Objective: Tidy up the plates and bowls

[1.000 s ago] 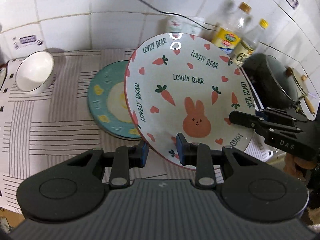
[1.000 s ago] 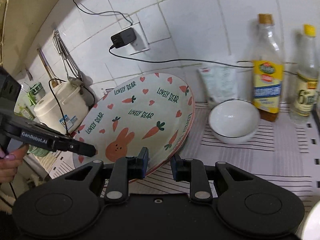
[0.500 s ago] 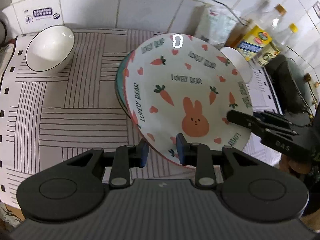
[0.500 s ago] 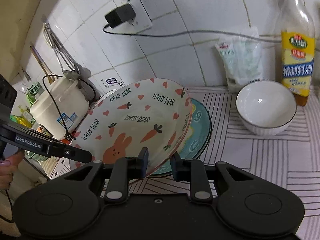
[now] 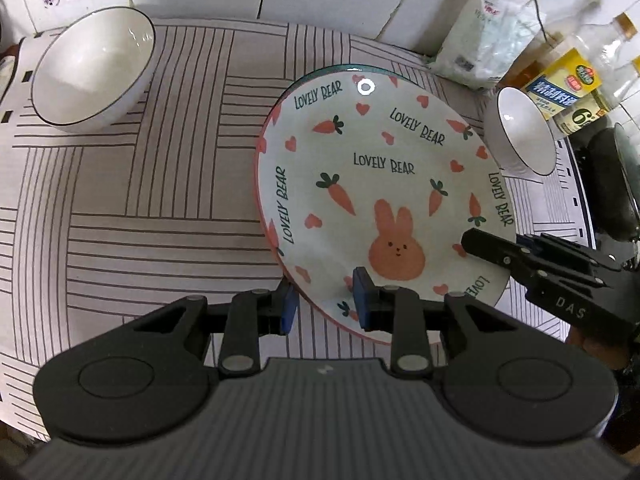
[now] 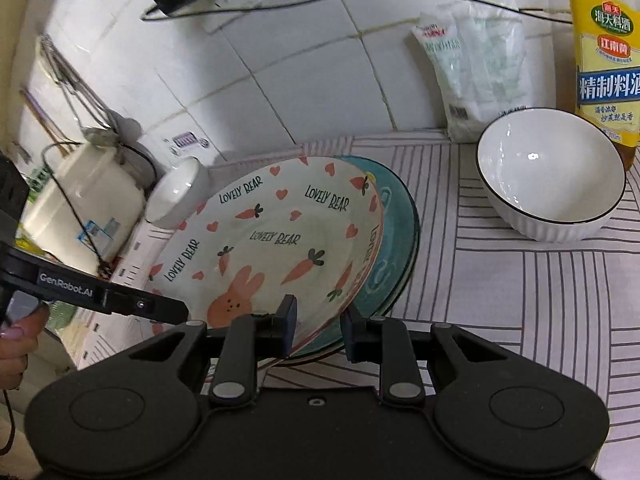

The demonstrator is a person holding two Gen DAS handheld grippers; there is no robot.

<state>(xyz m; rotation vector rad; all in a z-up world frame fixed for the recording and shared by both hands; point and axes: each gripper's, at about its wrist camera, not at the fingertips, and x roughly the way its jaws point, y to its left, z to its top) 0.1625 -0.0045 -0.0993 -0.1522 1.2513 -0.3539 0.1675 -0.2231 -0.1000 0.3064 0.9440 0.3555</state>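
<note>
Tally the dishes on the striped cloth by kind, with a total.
Plates: 2, the rabbit plate held by both grippers and the teal plate under it.
Bowls: 2, one white bowl at the far left and another white bowl by the bottles.
Total: 4

Left gripper (image 5: 325, 305): angled steeply downward, blue pads clamped on the near rim of the rabbit plate (image 5: 384, 184), one pad above and one beneath.
Right gripper (image 6: 318, 326): tilted downward, pads pinching the same plate's edge from the other side.
Hand (image 6: 16, 344): fingers wrapped around the left gripper's handle.
</note>
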